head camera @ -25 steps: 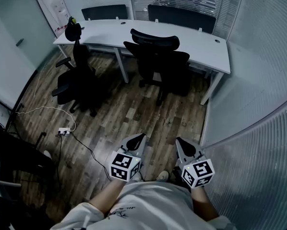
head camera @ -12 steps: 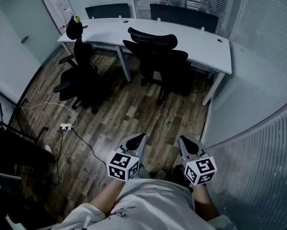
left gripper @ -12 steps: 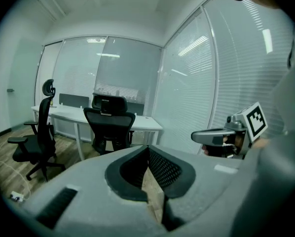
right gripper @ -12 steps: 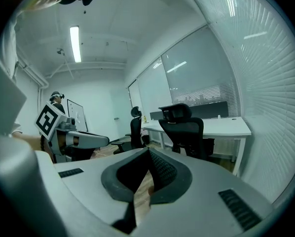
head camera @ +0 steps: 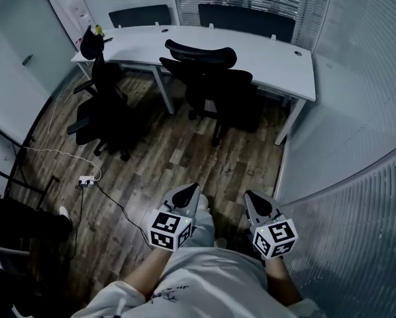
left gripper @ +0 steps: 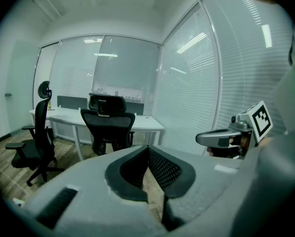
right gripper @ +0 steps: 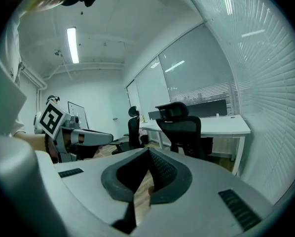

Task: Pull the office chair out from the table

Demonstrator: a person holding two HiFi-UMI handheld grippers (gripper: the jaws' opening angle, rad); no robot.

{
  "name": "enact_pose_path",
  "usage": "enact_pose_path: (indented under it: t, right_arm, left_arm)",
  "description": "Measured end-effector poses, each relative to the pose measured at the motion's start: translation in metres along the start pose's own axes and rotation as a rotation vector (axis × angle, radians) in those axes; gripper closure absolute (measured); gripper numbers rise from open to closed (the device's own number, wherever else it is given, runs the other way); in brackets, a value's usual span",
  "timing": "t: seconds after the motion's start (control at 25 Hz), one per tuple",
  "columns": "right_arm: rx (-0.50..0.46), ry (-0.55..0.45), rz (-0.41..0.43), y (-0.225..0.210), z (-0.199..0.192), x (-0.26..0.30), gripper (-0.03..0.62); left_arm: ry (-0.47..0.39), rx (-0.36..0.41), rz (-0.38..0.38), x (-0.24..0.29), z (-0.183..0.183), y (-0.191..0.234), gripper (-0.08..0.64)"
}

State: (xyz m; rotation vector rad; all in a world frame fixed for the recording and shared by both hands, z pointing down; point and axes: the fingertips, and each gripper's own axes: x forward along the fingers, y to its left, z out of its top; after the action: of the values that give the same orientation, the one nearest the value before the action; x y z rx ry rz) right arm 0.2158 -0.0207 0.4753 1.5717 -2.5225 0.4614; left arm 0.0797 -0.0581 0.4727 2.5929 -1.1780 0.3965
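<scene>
My left claw (head camera: 191,191) and right claw (head camera: 251,197), both pressed together empty, point at the chair (head camera: 208,85) well ahead, its back toward me.

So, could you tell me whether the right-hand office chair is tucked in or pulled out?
Tucked in: the office chair stands close against the table, its headrest overlapping the tabletop.

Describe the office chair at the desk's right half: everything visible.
Black office chair with a curved headrest, a tall back that looks like mesh, and spread base legs on the wood-plank floor. It stands upright, back toward the camera, seat tucked at the white desk. The left gripper and right gripper, both shut, are well short of it.
</scene>
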Motion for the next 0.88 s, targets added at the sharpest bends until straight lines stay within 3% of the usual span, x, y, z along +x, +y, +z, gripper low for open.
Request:
enact_pose_path:
  t: [0.2,0.88]
  right_arm:
    - [-0.012,0.005,-0.016,-0.02,0.01,0.023,0.584]
    - [-0.052,-0.003,-0.066,-0.084,0.075,0.166,0.584]
  left_arm:
    - [-0.028,0.02,-0.004,0.028,0.017,0.016,0.549]
    - [-0.048,0.007,0.0,0.137,0.078,0.14,0.548]
